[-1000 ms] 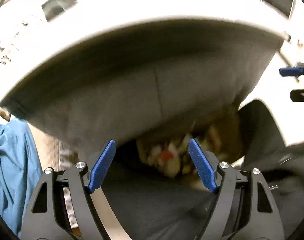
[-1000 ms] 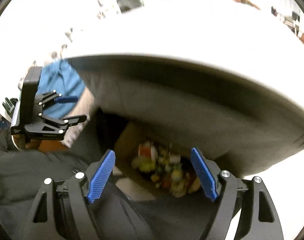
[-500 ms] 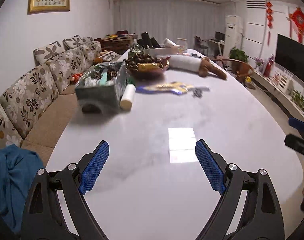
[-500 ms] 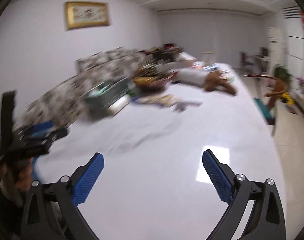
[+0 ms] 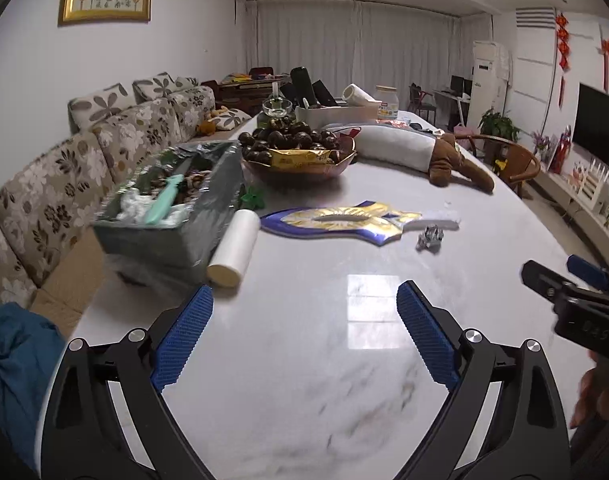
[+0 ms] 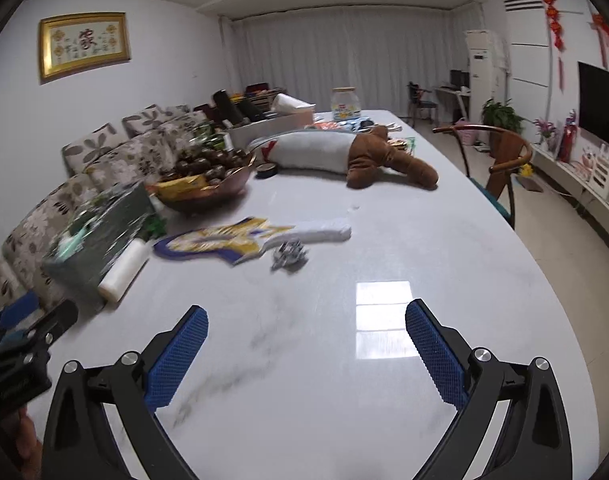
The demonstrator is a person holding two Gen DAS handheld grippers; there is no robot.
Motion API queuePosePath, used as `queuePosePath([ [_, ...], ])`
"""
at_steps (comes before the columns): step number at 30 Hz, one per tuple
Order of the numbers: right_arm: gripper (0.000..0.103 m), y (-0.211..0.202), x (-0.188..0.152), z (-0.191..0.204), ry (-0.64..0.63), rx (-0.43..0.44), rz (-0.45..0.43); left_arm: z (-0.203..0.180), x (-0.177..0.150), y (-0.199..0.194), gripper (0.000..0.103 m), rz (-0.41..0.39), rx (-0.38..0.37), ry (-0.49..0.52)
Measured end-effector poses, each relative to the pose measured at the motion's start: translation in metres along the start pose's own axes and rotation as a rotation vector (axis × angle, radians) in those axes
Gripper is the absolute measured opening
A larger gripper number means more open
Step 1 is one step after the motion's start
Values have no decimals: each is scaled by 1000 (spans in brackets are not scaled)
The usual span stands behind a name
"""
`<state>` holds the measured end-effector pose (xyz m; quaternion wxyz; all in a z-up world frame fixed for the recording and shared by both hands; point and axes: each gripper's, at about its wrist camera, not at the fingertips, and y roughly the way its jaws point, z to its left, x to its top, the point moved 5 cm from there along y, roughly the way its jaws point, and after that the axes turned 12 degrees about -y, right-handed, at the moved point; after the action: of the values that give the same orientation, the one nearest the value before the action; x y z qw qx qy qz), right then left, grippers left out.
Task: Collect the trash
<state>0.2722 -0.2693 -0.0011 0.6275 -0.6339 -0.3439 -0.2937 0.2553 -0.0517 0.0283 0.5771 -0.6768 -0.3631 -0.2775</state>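
Left tongs (image 5: pixel 302 334) spreading wider, right tongs (image 6: pixel 306 354) wide apart, both empty above table (image 5: pixel 304 360). Crumpled foil wrapper (image 5: pixel 429 237) mid-table: light, crushable; pinch across its bulk.

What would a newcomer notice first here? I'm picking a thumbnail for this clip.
The long white marble table fills both views, with a blue-and-gold foil wrapper lying flat at its middle and a crumpled silver scrap just right of it. Behind them on the left stands a bowl of dark chestnuts, and a brown plush toy sprawls farther back.
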Motion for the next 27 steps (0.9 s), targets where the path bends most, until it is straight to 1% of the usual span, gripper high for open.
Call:
queuePosePath([
  [3,98,15,12,3,-34,-48,1,-3,9,20,91,14,-18,-28],
  [5,98,21,16,6,-66,-73,-16,-5,15,30,91,12,-14,-35],
  [8,98,16,12,11,-102,-116,-53,-5,19,37,91,-1,-2,-27],
  [11,98,11,8,13,-117,-128,-72,-1,18,38,91,-18,-7,-23],
  [14,98,10,1,12,-107,-99,-68,4,14,41,93,-19,-9,-26],
  [15,98,11,-1,12,-101,-89,-65,6,10,45,93,-1,-5,-28],
  [16,98,11,-3,12,-94,-75,-59,6,5,49,93,36,-5,-22],
  [18,98,12,-5,14,-79,-49,-50,6,0,52,93,52,-8,-9],
  [20,98,13,-6,16,-73,-24,-43,4,-2,50,93,34,20,17],
  [24,98,18,-11,24,-83,12,-8,-3,-7,44,93,29,-2,42],
  [27,98,20,-13,26,-87,13,4,-3,-10,43,93,33,2,44],
])
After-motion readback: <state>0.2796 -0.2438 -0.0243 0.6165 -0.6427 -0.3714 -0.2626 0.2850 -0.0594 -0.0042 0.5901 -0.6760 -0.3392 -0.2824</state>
